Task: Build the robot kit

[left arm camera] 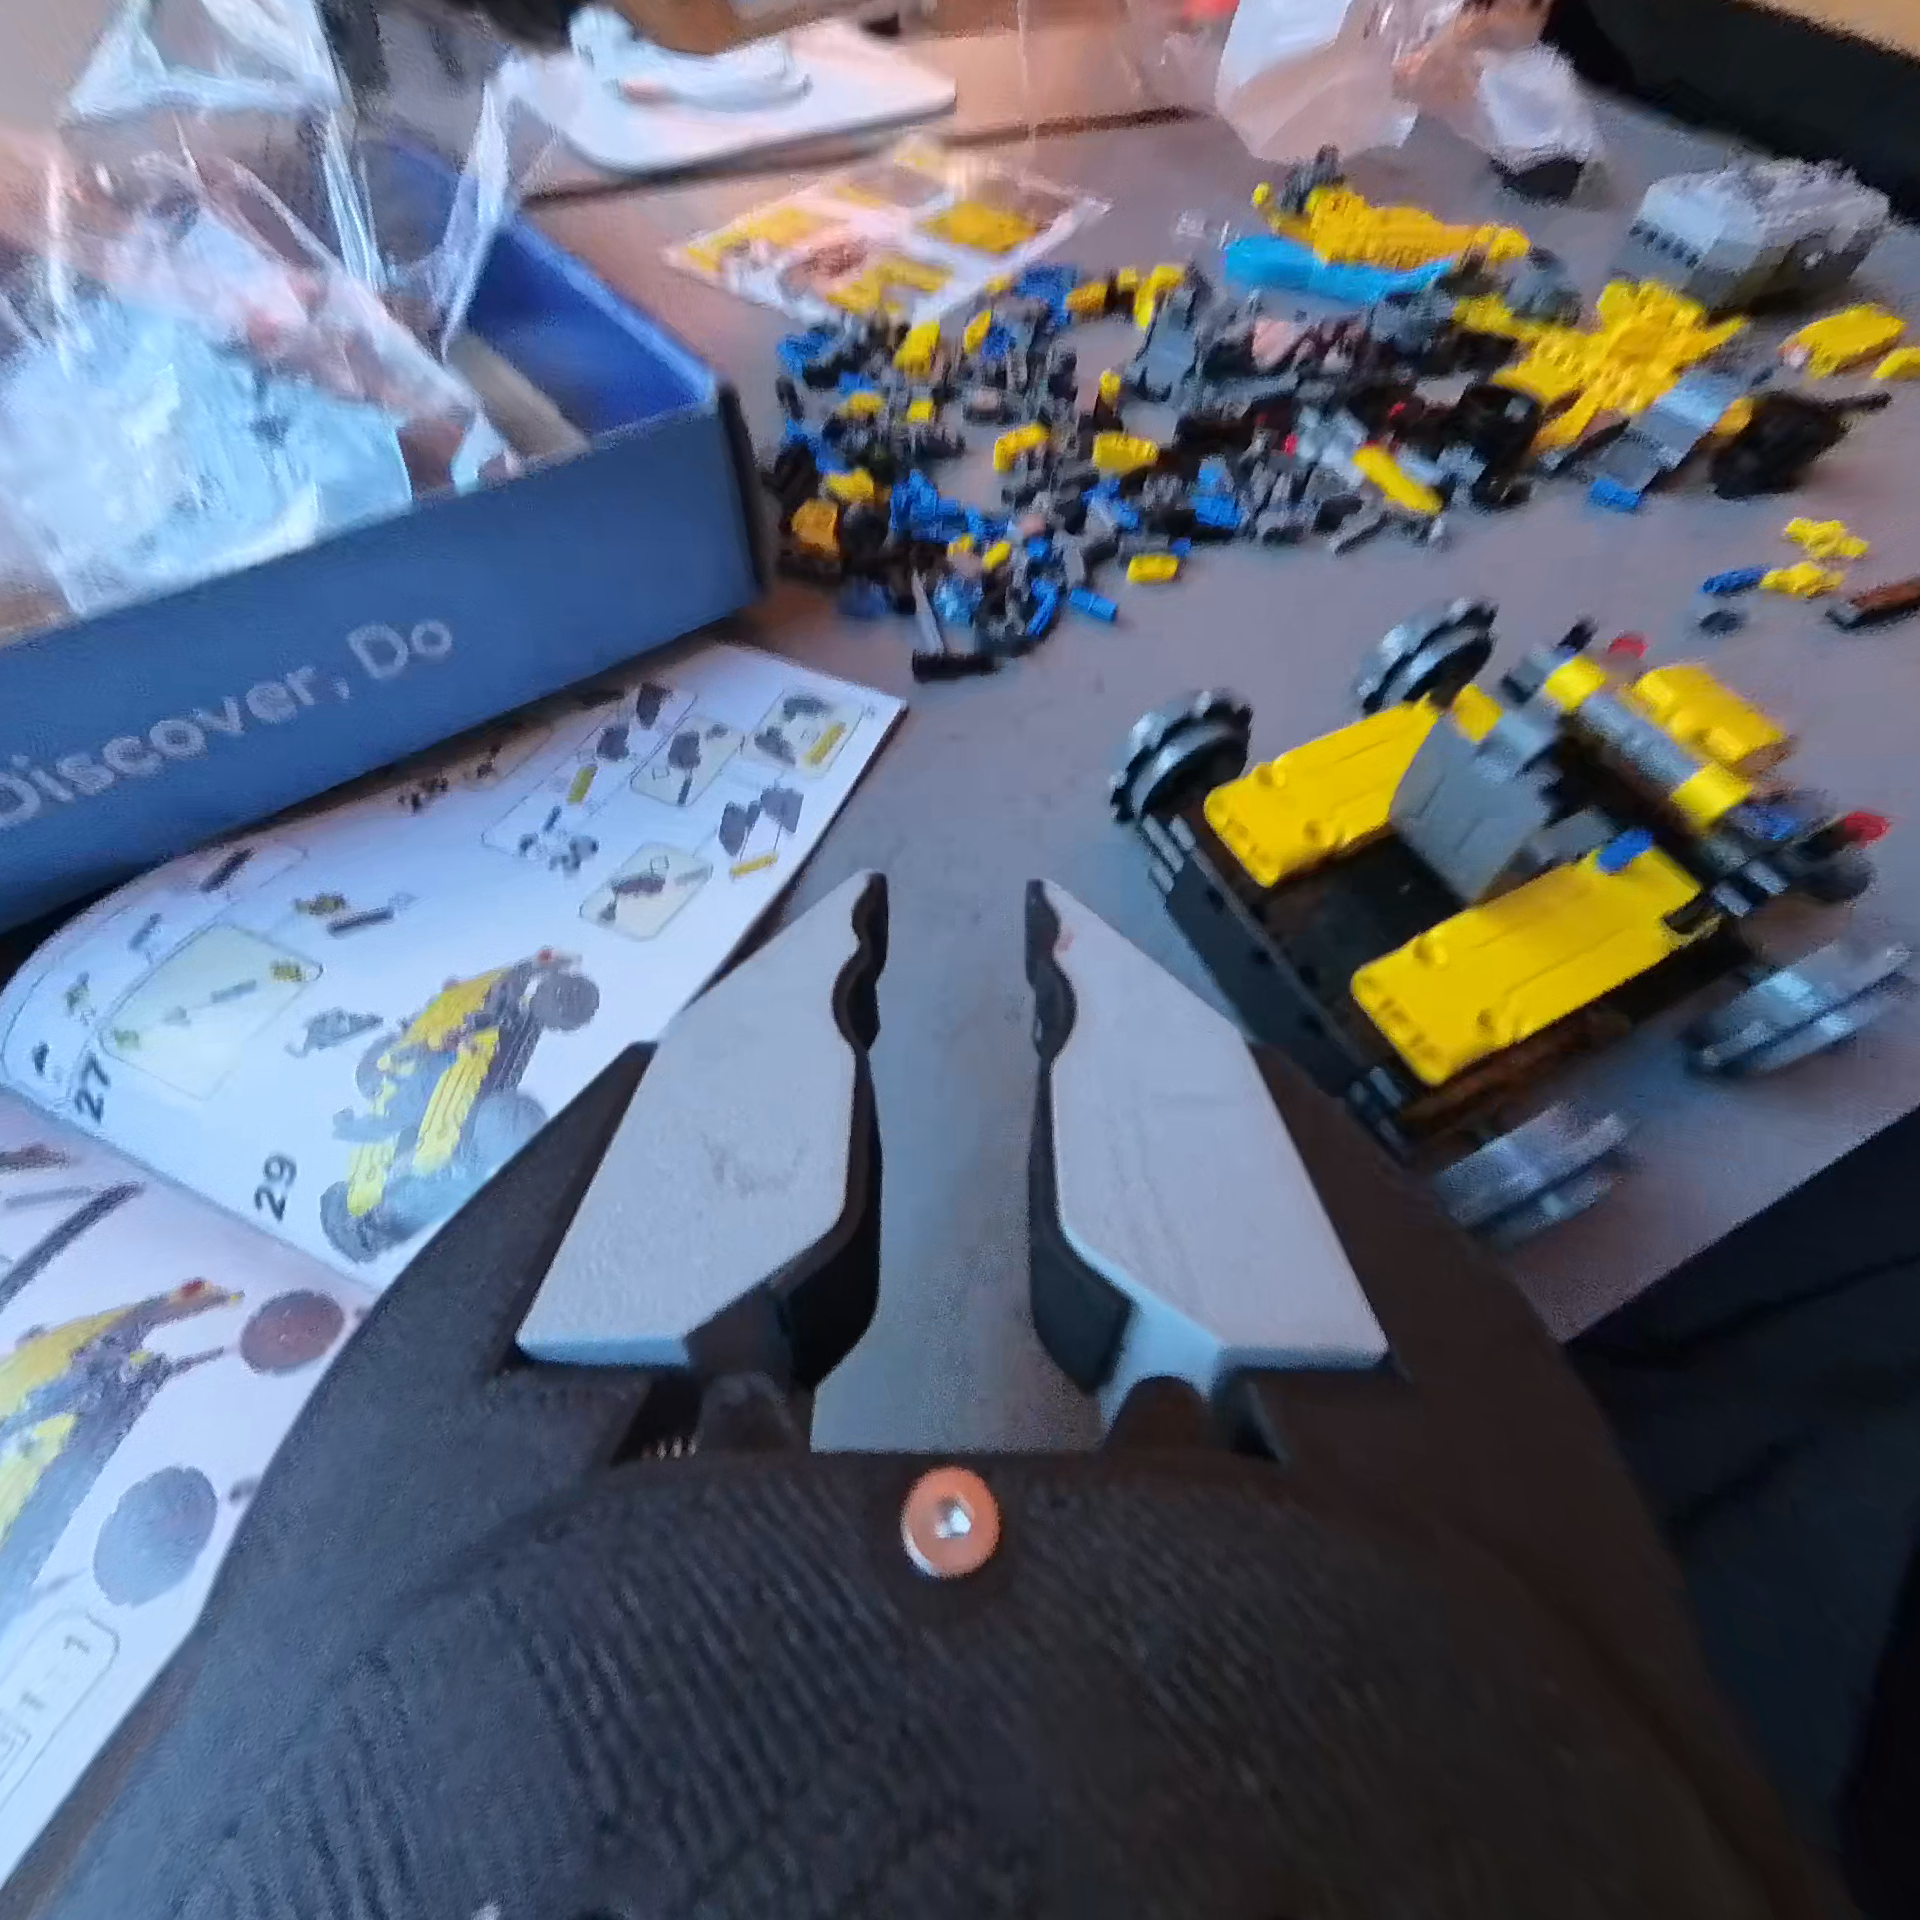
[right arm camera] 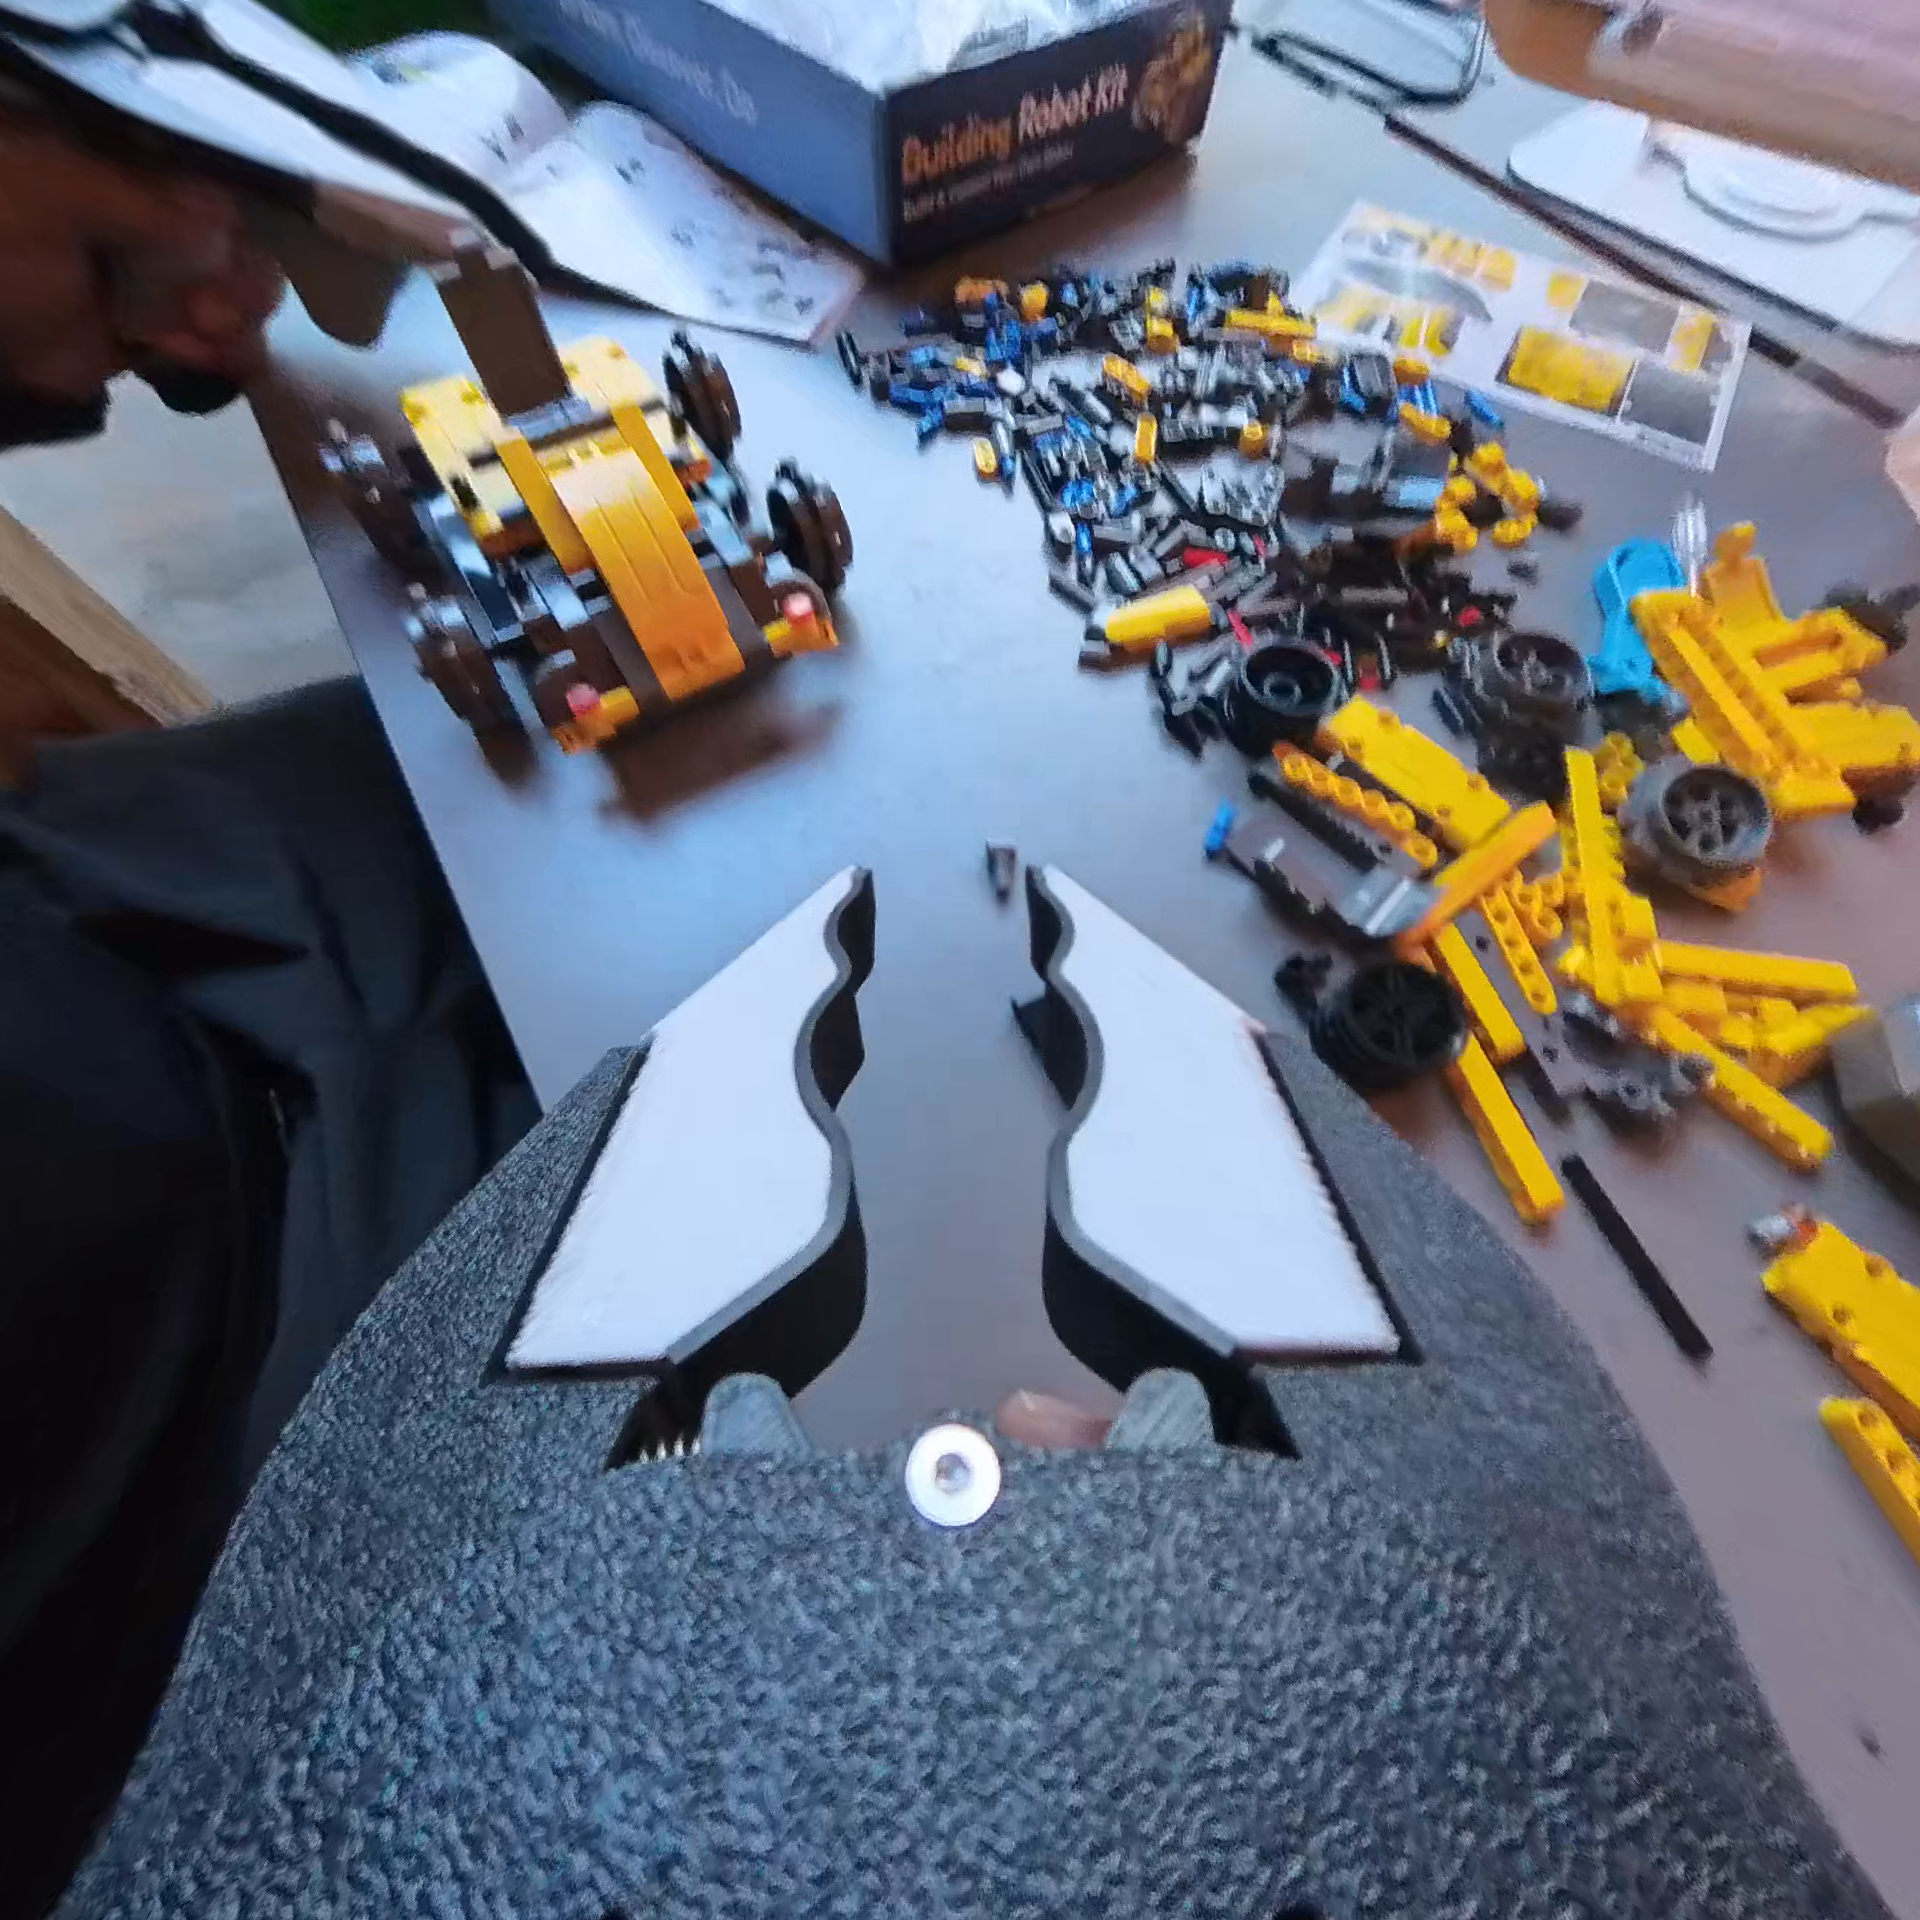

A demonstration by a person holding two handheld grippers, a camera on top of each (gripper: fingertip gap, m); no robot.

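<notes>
The left gripper (left arm camera: 956,904) hovers over the table (left arm camera: 997,748), fingers apart and empty, between the open booklet (left arm camera: 416,935) and the toy car (left arm camera: 1475,914). The right gripper (right arm camera: 951,894) hangs low, fingers apart, a small dark peg (right arm camera: 1000,868) just ahead, loose bricks (right arm camera: 1558,883) to its right.

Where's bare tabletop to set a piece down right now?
Bare table lies between the partly built car and the loose brick pile, running to the right gripper; one small dark piece sits there. Right of it, yellow beams crowd.
</notes>
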